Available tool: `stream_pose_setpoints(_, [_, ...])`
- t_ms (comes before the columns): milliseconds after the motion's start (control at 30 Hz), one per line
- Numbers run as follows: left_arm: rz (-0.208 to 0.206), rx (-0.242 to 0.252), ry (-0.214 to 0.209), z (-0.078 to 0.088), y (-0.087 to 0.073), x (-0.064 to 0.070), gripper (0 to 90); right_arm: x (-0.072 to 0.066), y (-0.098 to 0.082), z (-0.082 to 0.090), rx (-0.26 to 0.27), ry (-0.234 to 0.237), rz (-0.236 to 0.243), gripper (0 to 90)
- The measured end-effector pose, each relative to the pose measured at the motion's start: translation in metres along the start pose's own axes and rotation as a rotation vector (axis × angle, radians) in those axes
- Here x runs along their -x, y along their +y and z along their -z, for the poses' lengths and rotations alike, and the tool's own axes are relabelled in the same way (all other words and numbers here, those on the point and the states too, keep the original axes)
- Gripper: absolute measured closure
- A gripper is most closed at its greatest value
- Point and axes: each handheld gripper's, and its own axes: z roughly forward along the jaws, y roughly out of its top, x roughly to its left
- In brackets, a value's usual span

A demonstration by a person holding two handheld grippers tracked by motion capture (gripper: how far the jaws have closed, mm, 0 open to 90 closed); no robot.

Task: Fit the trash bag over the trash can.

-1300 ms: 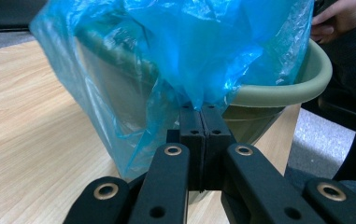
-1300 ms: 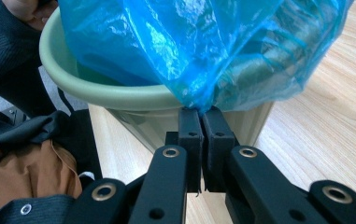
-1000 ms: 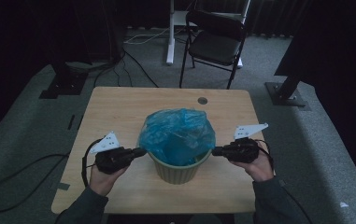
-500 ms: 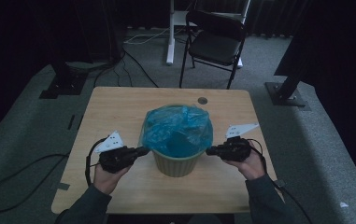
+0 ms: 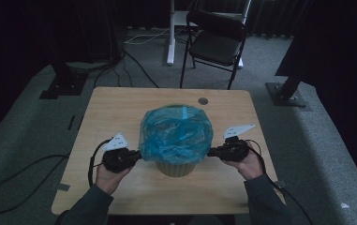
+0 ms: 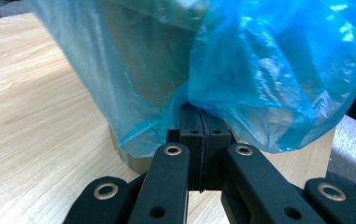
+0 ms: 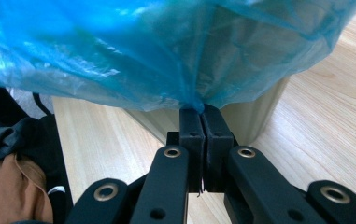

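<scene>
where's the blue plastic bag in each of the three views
High view: the blue bag sits at the middle of the table, draped over the bin.
Left gripper view: bag across the top, hem pinched in the jaws.
Right gripper view: bag across the top, hem pinched too.
Shared landmark: the beige bin.

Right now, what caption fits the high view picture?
Two tongs, left and right, pinch a blue bag over a bin.

The blue bag hides the bin's rim and inside — contents unseen
</scene>
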Motion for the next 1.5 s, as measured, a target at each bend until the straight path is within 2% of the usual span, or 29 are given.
stream_pose_setpoints(100, [0.024, 0.014, 0.005, 0.003, -0.001, -0.004, 88.2, 0.002, -0.001, 0.003, 0.007, -0.009, -0.008, 88.8])
stream_pose_setpoints(167, [0.03, 0.028, 0.008, 0.008, -0.001, -0.004, 81.1, 0.002, -0.001, 0.006, 0.016, -0.008, -0.004, 87.5])
stream_pose_setpoints(300, [0.019, 0.072, 0.001, 0.023, -0.002, -0.002, 66.8, -0.002, 0.0, 0.019, 0.05, -0.004, 0.009, 73.0])
stream_pose_setpoints(400, [0.017, 0.097, -0.005, 0.035, -0.004, -0.002, 60.7, -0.004, 0.0, 0.03, 0.065, -0.004, 0.027, 66.9])
stream_pose_setpoints(567, [0.022, 0.127, -0.019, 0.048, -0.007, -0.005, 56.4, -0.005, -0.002, 0.046, 0.091, -0.007, 0.039, 61.2])
stream_pose_setpoints(733, [0.025, 0.147, -0.011, 0.06, -0.007, -0.006, 55.9, -0.004, -0.005, 0.059, 0.119, -0.009, 0.042, 58.0])
stream_pose_setpoints(867, [0.024, 0.184, -0.023, 0.068, -0.001, -0.004, 55.9, -0.005, -0.005, 0.069, 0.143, -0.002, 0.052, 55.7])
stream_pose_setpoints(967, [0.002, 0.192, -0.028, 0.068, 0.007, -0.001, 55.7, -0.007, -0.003, 0.074, 0.16, 0.004, 0.06, 53.2])
stream_pose_setpoints(1067, [-0.013, 0.196, -0.035, 0.067, 0.016, 0.002, 55.6, -0.008, -0.001, 0.078, 0.172, 0.005, 0.064, 53.6])
stream_pose_setpoints(1133, [-0.018, 0.201, -0.039, 0.065, 0.021, 0.003, 55.6, -0.008, 0.002, 0.079, 0.177, 0.006, 0.07, 57.4])
stream_pose_setpoints(1300, [-0.009, 0.224, -0.056, 0.062, 0.034, 0.002, 56.3, -0.008, 0.015, 0.081, 0.215, -0.003, 0.065, 75.6])
stream_pose_setpoints(1400, [-0.003, 0.232, -0.092, 0.057, 0.041, 0.003, 56.3, -0.008, 0.023, 0.08, 0.239, -0.033, 0.046, 77.0])
stream_pose_setpoints(1500, [-0.015, 0.22, -0.13, 0.049, 0.045, 0.009, 56.1, -0.01, 0.031, 0.074, 0.247, -0.034, 0.037, 73.3])
